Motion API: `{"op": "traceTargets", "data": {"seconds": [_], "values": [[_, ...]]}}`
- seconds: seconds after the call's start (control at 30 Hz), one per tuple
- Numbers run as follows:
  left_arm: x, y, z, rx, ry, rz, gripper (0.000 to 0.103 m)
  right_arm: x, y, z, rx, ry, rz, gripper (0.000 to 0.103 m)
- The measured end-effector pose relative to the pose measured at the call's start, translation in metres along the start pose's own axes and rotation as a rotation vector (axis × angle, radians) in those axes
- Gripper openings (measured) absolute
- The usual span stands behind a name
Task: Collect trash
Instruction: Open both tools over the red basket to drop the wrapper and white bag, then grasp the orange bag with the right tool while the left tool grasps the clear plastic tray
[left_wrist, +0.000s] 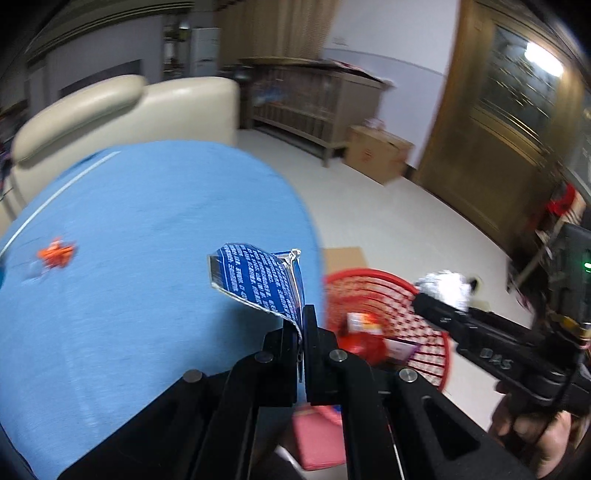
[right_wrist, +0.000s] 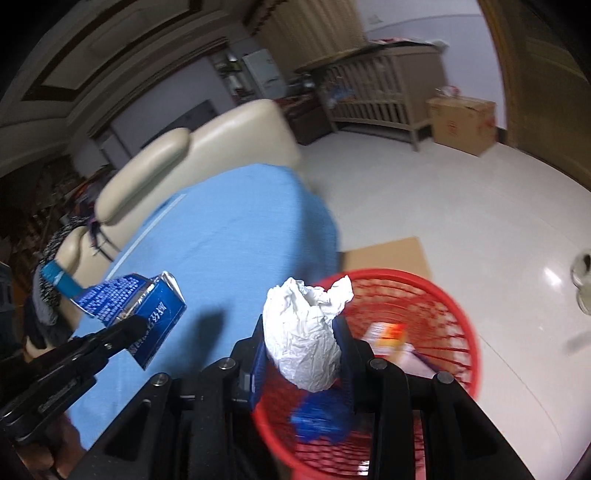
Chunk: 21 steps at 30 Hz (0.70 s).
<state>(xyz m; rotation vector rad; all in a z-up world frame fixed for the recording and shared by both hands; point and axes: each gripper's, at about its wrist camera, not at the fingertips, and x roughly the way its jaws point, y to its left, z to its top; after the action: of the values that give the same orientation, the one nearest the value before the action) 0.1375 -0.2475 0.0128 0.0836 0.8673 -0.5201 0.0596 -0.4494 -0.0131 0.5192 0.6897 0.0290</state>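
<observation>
Both claws carry trash toward the red basket.
Right claw (right_wrist: 303, 332) pinches a crumpled white paper ball (right_wrist: 306, 332) right over the basket (right_wrist: 458, 317); left claw (left_wrist: 300, 325), pressed together on a flattened blue carton (left_wrist: 258, 280), hangs over the blue surface (left_wrist: 129, 240), seemingly just beside the rim.

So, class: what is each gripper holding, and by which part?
The left gripper pinches a flattened blue carton by its lower edge. The right gripper clamps a crumpled white paper ball around its middle.
</observation>
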Motion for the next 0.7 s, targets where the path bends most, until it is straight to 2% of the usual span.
{"op": "traceTargets", "data": {"seconds": [0.13,0.33,0.37,0.4,0.43,0.47,0.5,0.63,0.7], "values": [[0.021,-0.033,-0.002,0.073,0.05,-0.054,0.003,0.004,-0.027,-0.001,0.028,0.025,-0.034,0.035],[0.047,-0.056,-0.006,0.125,0.145,-0.136,0.004,0.013,-0.05,-0.006,0.06,0.066,-0.054,0.038],[0.053,-0.058,-0.008,0.134,0.172,-0.143,0.009,0.017,-0.053,-0.007,0.068,0.086,-0.069,0.042],[0.055,-0.057,-0.009,0.138,0.181,-0.142,0.031,0.018,-0.057,-0.008,0.076,0.097,-0.072,0.063],[0.056,-0.057,-0.01,0.144,0.19,-0.137,0.064,0.019,-0.062,-0.009,0.089,0.1,-0.078,0.071],[0.053,-0.053,-0.01,0.144,0.174,-0.118,0.075,0.018,-0.064,-0.01,0.097,0.094,-0.086,0.074],[0.049,-0.05,-0.008,0.14,0.152,-0.108,0.078,0.015,-0.067,-0.01,0.103,0.091,-0.089,0.074],[0.022,-0.02,-0.001,0.113,0.084,-0.09,0.078,0.014,-0.068,-0.003,0.13,0.076,-0.095,0.074],[0.007,0.008,0.007,0.083,0.037,-0.04,0.078,0.016,-0.06,0.003,0.129,0.066,-0.082,0.074]]}}
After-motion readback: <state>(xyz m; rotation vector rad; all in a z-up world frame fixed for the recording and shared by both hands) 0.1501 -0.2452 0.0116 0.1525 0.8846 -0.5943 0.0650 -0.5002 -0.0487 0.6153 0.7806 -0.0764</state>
